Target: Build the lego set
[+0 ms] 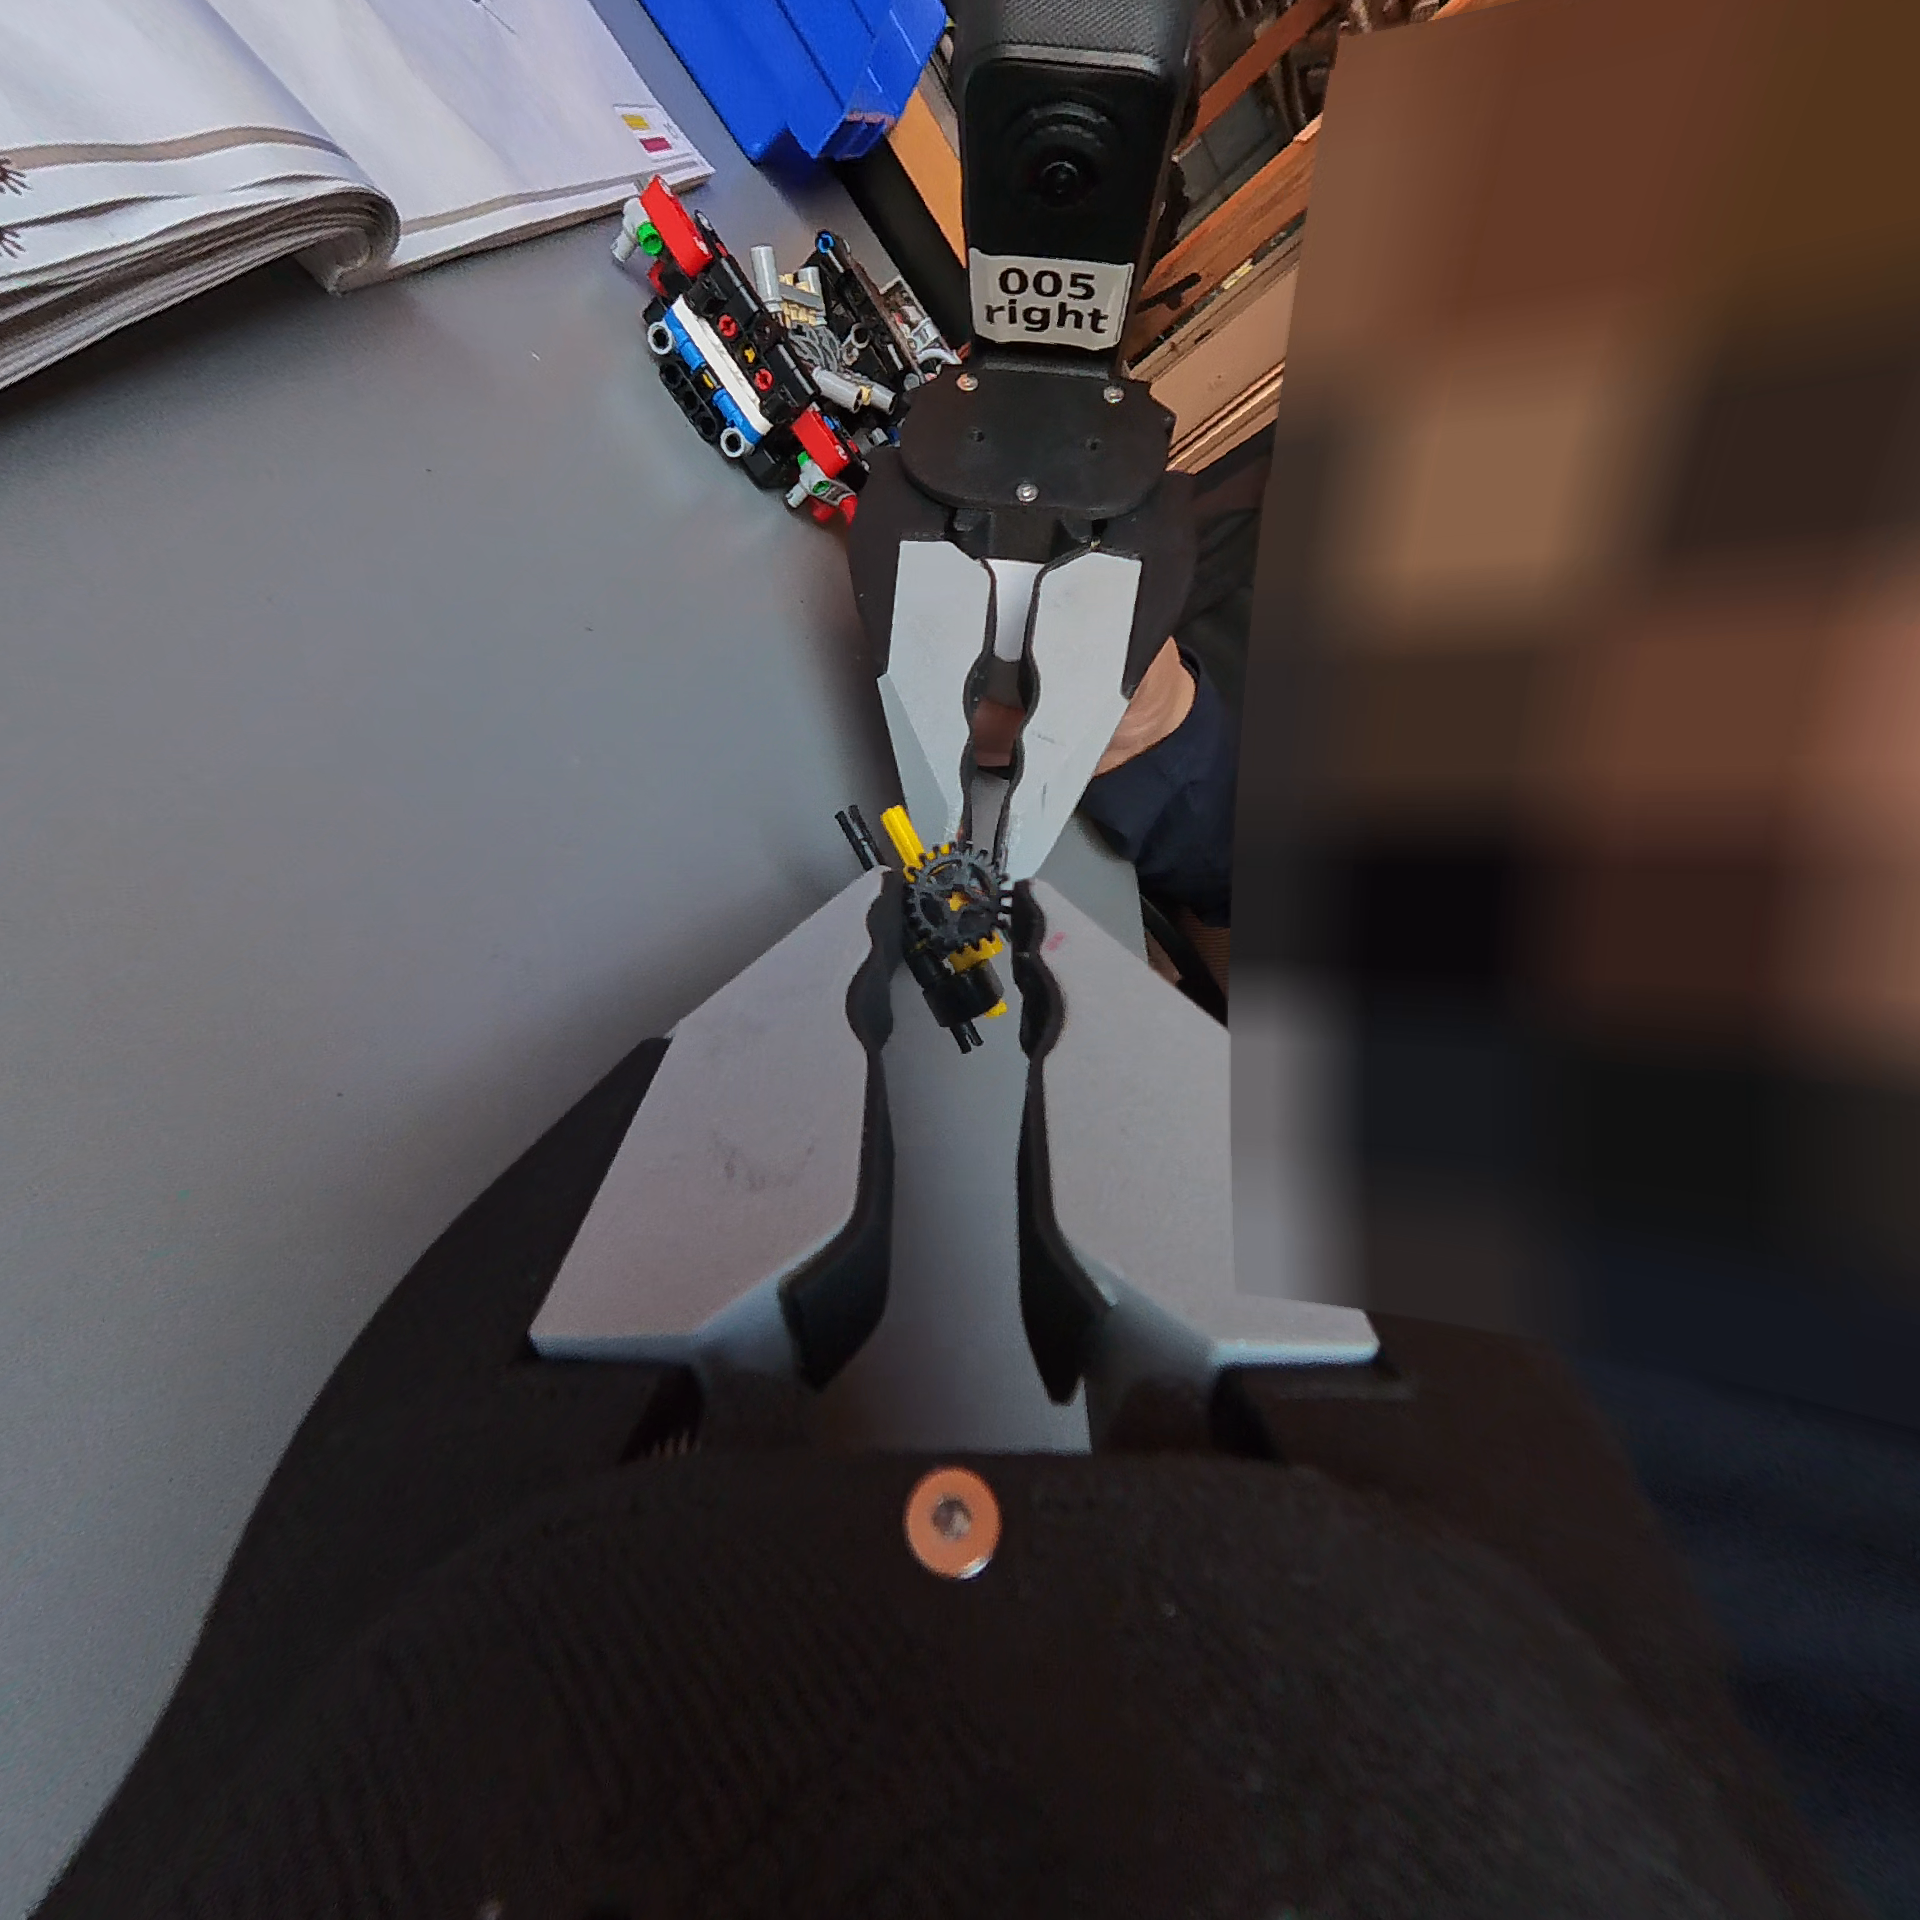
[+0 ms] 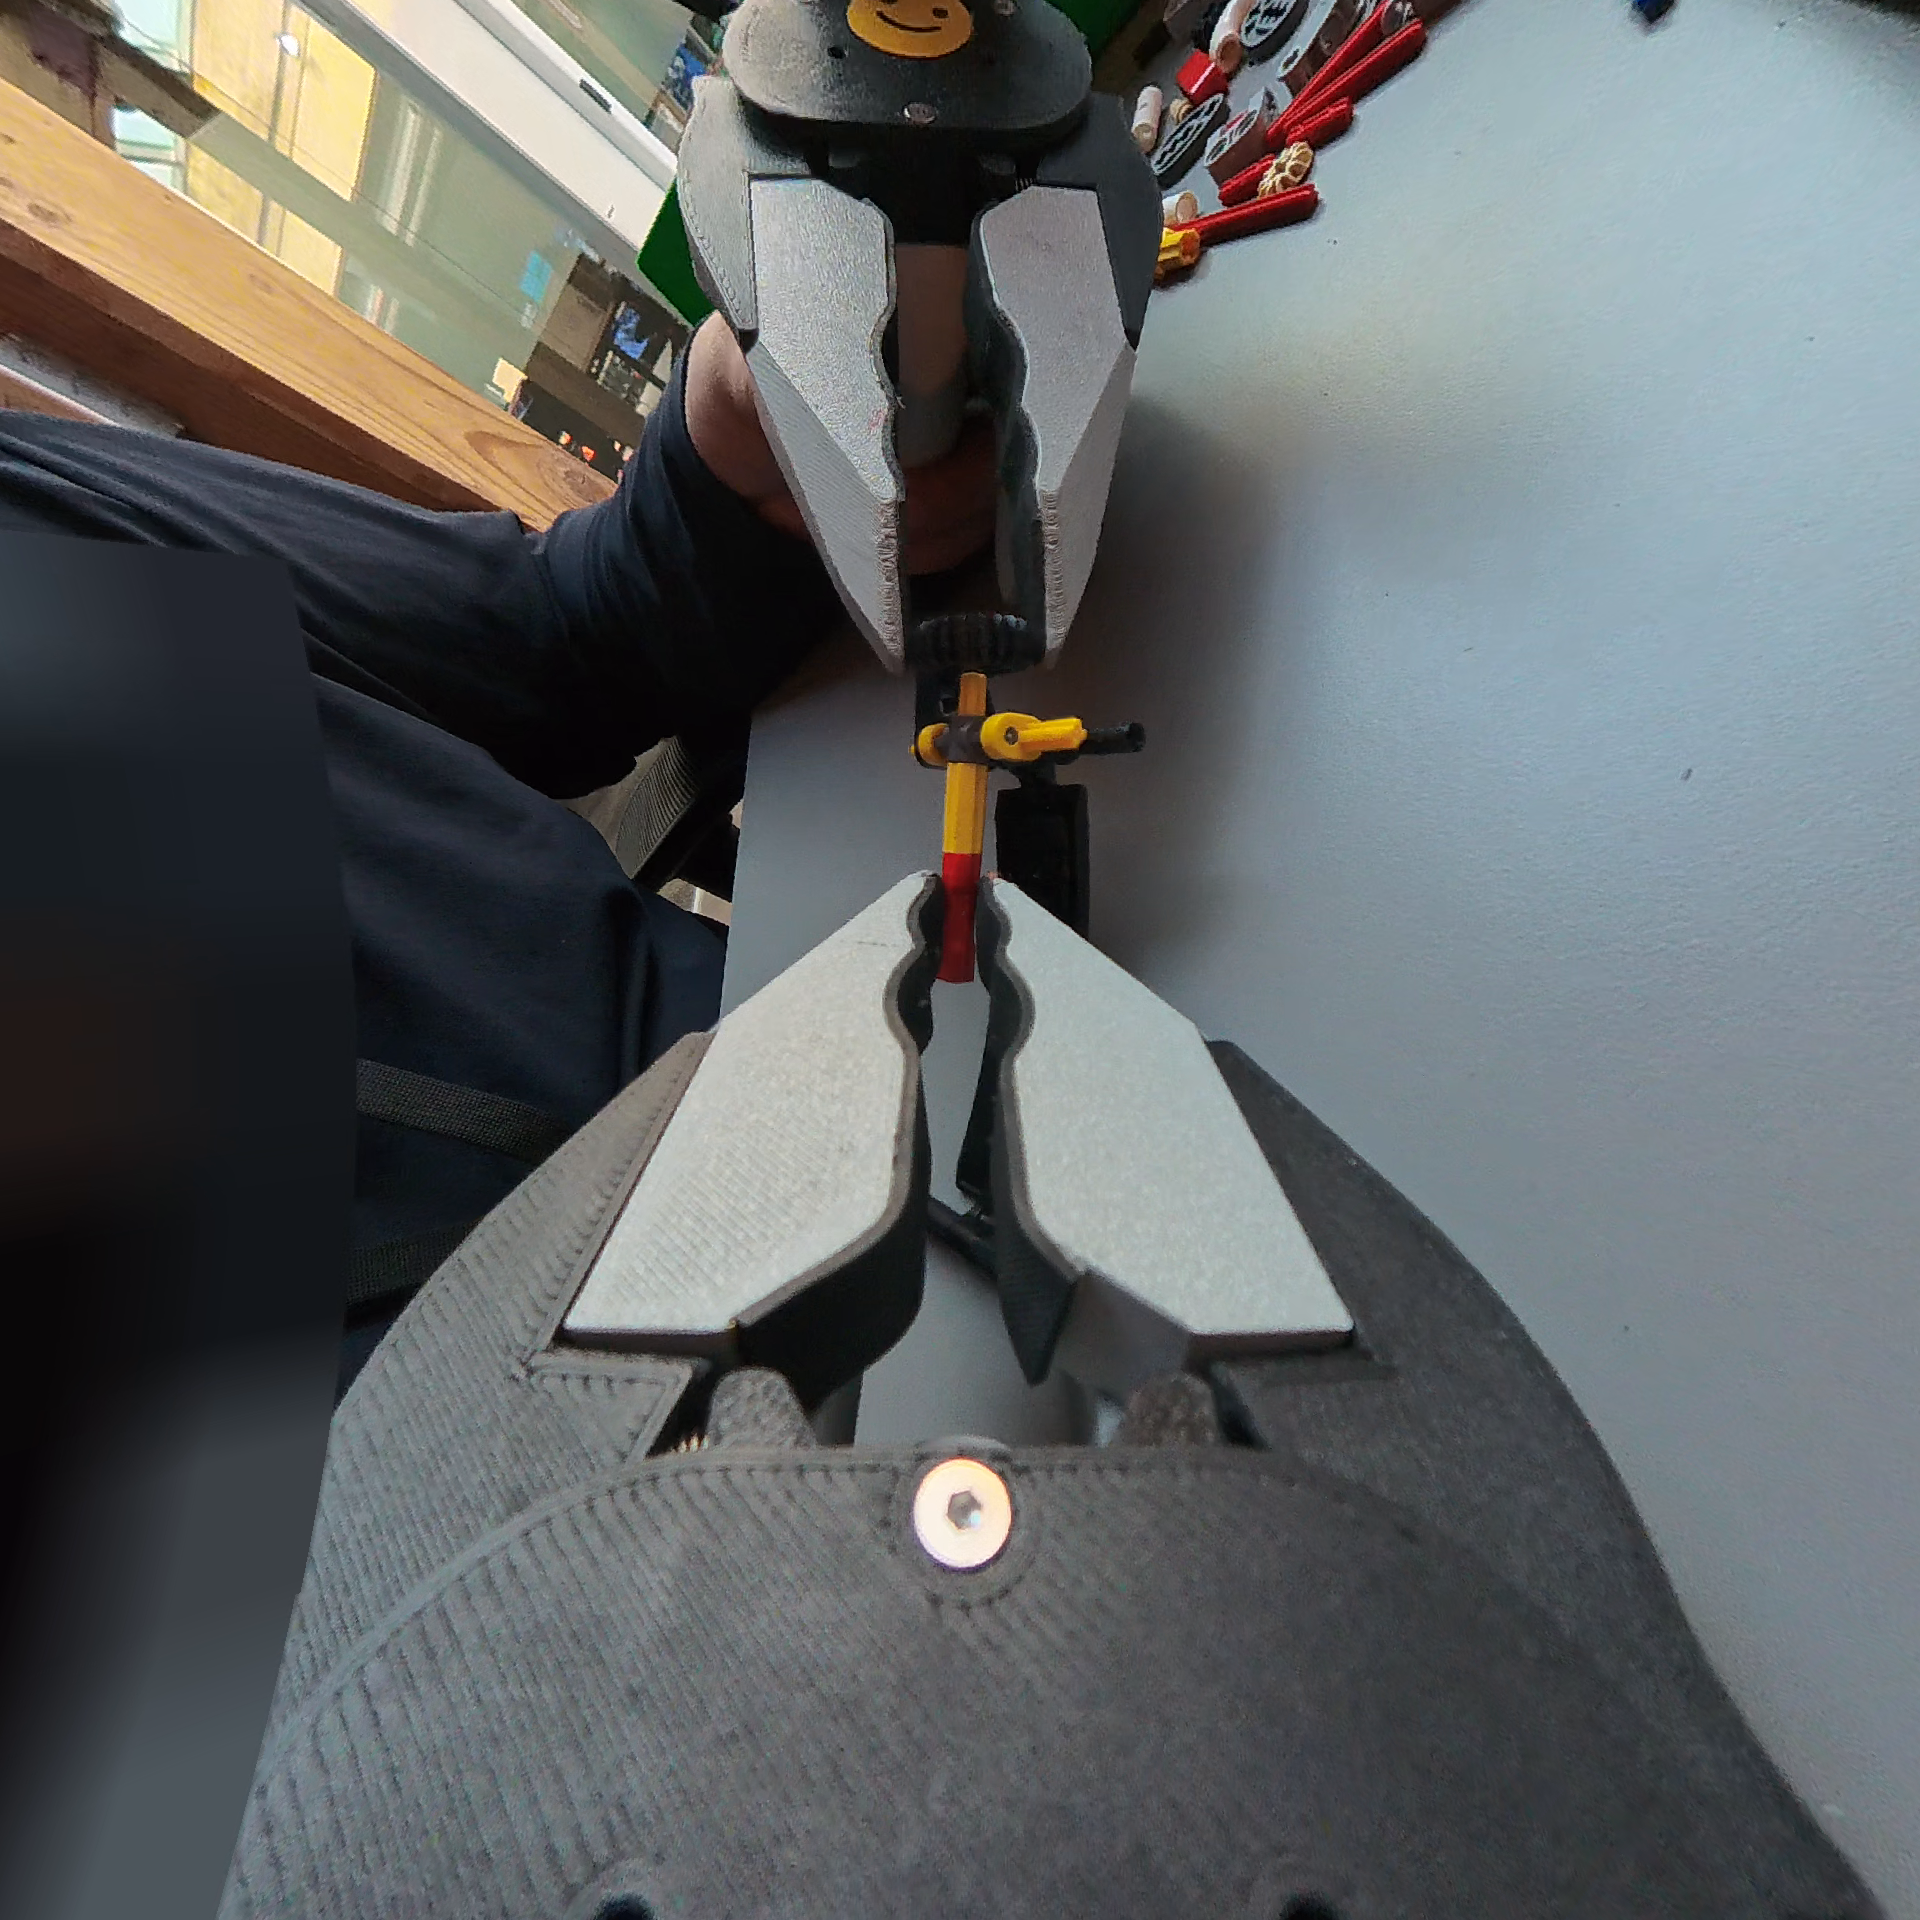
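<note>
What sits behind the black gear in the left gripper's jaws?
Behind the black gear a yellow axle runs to a red piece pinched in the right gripper. A yellow-and-black crosspiece crosses it. The gear's hub joint is covered.

The two hand-held grippers meet tip to tip above the counter (image 1: 312, 831), a small gear-and-axle assembly (image 1: 951, 914) between them. A pile of loose building parts (image 1: 769, 364) lies farther off, left of the right hand-held gripper (image 1: 987, 831), with an open booklet (image 1: 208, 156) at far left.

You get soft, even daylight with faint shadows on the table (image 2: 1558, 727); edges bow with fisheye distortion, and nearest parts at 6 o'clock go blurry.
</note>
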{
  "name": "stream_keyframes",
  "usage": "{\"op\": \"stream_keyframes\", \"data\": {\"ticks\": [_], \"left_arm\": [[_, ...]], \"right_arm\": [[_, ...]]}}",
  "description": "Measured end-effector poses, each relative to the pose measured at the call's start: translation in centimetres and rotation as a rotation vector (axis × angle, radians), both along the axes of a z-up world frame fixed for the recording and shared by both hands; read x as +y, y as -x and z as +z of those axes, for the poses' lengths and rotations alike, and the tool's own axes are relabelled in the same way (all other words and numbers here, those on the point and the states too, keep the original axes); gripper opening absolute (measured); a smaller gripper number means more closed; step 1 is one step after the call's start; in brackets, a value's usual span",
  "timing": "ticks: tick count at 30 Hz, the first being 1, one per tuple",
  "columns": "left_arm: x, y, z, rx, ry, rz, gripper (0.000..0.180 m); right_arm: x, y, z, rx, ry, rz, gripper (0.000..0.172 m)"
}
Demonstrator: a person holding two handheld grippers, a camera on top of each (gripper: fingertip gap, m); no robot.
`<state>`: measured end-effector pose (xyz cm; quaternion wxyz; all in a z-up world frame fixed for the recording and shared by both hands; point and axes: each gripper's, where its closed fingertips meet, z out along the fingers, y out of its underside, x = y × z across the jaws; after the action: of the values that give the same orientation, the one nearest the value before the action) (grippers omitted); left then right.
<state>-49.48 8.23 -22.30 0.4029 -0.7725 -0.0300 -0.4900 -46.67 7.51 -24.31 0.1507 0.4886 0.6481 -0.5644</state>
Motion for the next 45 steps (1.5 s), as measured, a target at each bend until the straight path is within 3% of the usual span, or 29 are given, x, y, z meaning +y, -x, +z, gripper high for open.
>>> {"op": "stream_keyframes", "data": {"ticks": [6, 17, 35, 45], "left_arm": [[0.1, 0.0, -1.0, 0.090, 0.033, 0.014, 0.018], [0.0, 0.2, -0.6, 0.011, 0.038, 0.015, 0.018], [0.1, 0.1, -0.7, 0.013, 0.043, 0.007, 0.018], [0.0, -0.5, -1.5, 0.063, 0.077, -0.018, 0.018]], "right_arm": [[-0.3, -0.1, -1.0, -0.022, -0.075, 0.007, 0.003], [-0.1, 0.0, -0.5, -0.008, -0.033, -0.011, 0.003], [0.0, 0.1, -0.7, -0.019, -0.039, -0.016, 0.003], [-0.5, -0.2, -1.9, -0.011, -0.183, 0.007, 0.003]]}}
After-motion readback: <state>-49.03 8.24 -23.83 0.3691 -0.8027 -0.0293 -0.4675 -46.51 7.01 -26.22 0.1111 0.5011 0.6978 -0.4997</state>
